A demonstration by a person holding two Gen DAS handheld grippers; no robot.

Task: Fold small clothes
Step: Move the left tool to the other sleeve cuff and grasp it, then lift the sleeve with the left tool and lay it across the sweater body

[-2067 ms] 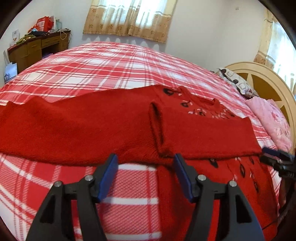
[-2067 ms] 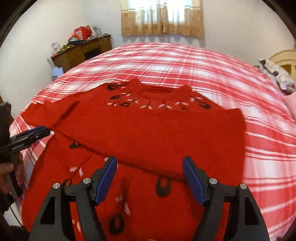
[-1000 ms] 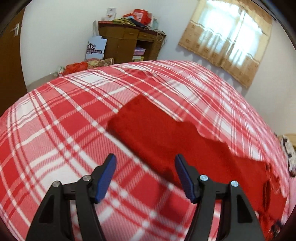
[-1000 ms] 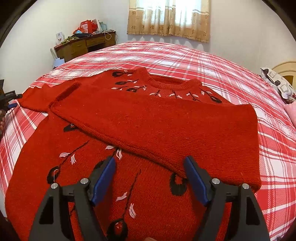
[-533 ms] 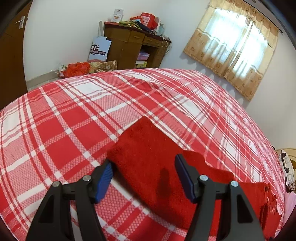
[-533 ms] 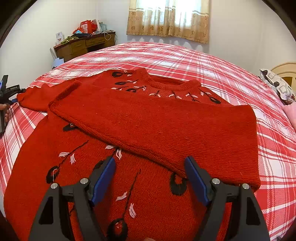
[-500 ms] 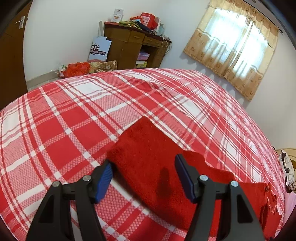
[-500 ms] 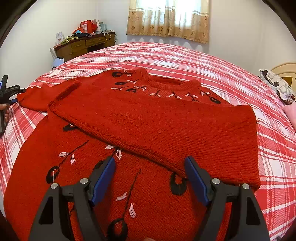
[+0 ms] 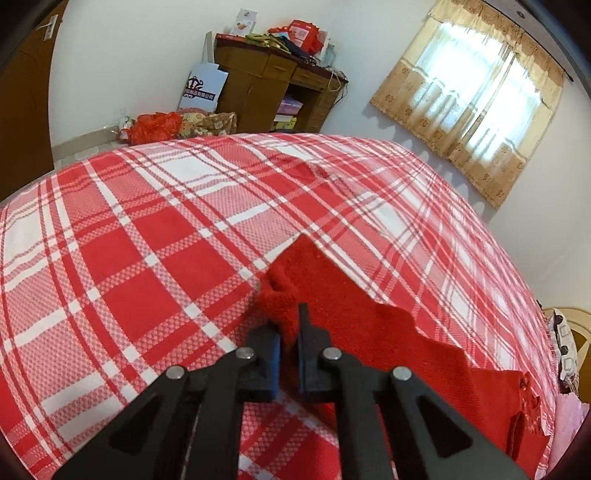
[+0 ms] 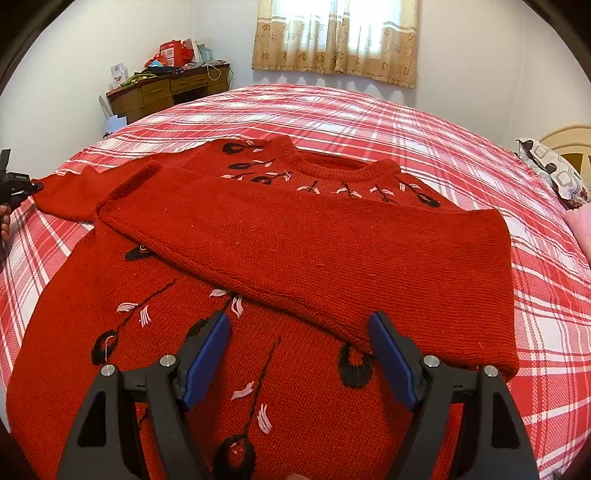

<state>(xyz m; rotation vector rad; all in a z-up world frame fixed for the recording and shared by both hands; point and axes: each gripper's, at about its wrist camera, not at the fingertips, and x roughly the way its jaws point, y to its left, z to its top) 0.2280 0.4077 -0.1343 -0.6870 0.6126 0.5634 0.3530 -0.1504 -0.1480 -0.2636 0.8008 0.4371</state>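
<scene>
A red knit sweater (image 10: 258, 369) with black and white flower embroidery lies flat on the red plaid bed (image 10: 369, 110). One sleeve (image 10: 314, 251) is folded across its chest. The other sleeve (image 9: 369, 325) stretches out to the left over the bedspread. My left gripper (image 9: 290, 332) is shut on that sleeve's cuff (image 9: 280, 295), which bunches up between the blue pads; it also shows at the far left of the right wrist view (image 10: 14, 188). My right gripper (image 10: 299, 354) is open and empty, hovering above the sweater's lower front.
A wooden desk (image 9: 277, 92) with clutter stands by the wall beyond the bed's left side, with bags on the floor (image 9: 159, 125). A curtained window (image 10: 336, 33) is behind the bed. A pillow (image 10: 554, 173) and headboard lie at the right.
My left gripper has swung from the sweater's body out to the left sleeve's end and closed on the cuff. My right gripper has stayed open above the sweater's front.
</scene>
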